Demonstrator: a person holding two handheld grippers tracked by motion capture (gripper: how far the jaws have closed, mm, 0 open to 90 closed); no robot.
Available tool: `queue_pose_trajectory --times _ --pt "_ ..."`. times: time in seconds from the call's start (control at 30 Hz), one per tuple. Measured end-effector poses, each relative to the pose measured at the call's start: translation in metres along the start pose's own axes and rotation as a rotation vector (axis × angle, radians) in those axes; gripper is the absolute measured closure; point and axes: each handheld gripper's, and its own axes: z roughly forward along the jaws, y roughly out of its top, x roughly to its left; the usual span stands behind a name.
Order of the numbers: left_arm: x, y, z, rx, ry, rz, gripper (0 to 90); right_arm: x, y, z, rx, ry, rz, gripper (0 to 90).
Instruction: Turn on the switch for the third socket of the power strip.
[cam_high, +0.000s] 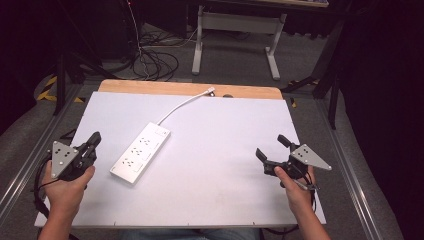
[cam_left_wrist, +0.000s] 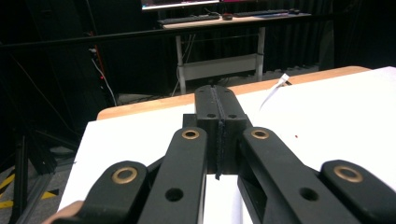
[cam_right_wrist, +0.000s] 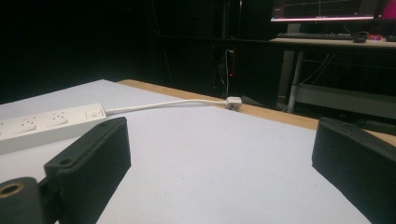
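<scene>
Nearest to the camera, at the bottom edge of the high view, are the person's two forearms, each hand holding a tool low over the white table (cam_high: 210, 150). The left gripper (cam_high: 94, 141) sits near the left edge of the table, and its jaws are pressed together with nothing between them; in the left gripper view the two black pads (cam_left_wrist: 210, 105) meet along one thin line. The right gripper (cam_high: 271, 148) rests near the right edge with its jaws spread wide and empty, and the right gripper view looks between them across the bare surface.

The power strip (cam_high: 141, 152) lies flat on the left half of the table, diagonal, just beside the left gripper but not touching it, and well apart from the right one. Its white cable (cam_high: 182, 106) runs to the far wooden edge, where the plug (cam_high: 210, 91) lies.

I think that no step is really in hand yet: both hands seem to wait at a start position. The next move probably calls for one hand to reach toward the strip or its plug, and the left tool would have to open first. Both wrists are level, and the jaws point forward and a little inward.
</scene>
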Motion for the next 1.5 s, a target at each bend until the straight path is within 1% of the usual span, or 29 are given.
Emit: queue_pose_trajectory --times 0.17,0.3,0.37,0.43,0.5,0.6,0.7,0.87,1.0,1.07,1.23,1.3,1.5 --pt "-0.001 0.000 0.001 0.006 -0.008 0.011 90.0 0.000 0.000 0.000 0.001 -0.001 0.003 4.9" --pt "-0.002 0.000 0.002 0.013 -0.024 0.018 90.0 0.000 0.000 0.000 0.001 -0.002 0.000 4.9" --pt "-0.003 0.000 0.003 0.022 -0.032 0.031 90.0 0.000 0.000 0.000 0.002 -0.003 0.001 4.9" --pt "-0.004 0.000 0.004 0.020 -0.038 0.026 90.0 0.000 0.000 -0.001 0.003 -0.004 0.004 4.9" --pt "-0.005 0.000 0.004 0.031 -0.041 0.038 90.0 0.000 0.000 -0.001 0.002 -0.005 0.006 4.9" --pt "-0.006 0.000 0.005 0.037 -0.051 0.039 90.0 0.000 0.000 -0.001 0.003 -0.005 0.006 4.9" --pt "-0.007 0.000 0.006 0.053 -0.061 0.048 90.0 0.000 0.000 -0.001 0.003 -0.006 0.006 4.9" --pt "-0.009 -0.001 0.007 0.061 -0.076 0.057 90.0 0.000 0.000 -0.001 0.002 -0.008 0.007 4.9" --pt "-0.010 -0.001 0.009 0.072 -0.088 0.076 90.0 0.000 0.000 -0.002 0.003 -0.008 0.007 4.9" --pt "-0.011 -0.001 0.009 0.073 -0.092 0.077 90.0 0.000 0.000 -0.002 0.000 -0.006 0.005 4.9" --pt "-0.014 -0.001 0.011 0.089 -0.114 0.085 90.0 -0.001 0.000 -0.002 0.001 -0.007 0.005 4.9" --pt "-0.014 -0.001 0.012 0.094 -0.124 0.096 90.0 -0.001 0.000 -0.002 0.000 -0.007 0.005 4.9" --pt "-0.019 -0.001 0.014 0.111 -0.148 0.109 90.0 0.000 0.000 -0.002 0.000 -0.006 0.008 4.9"
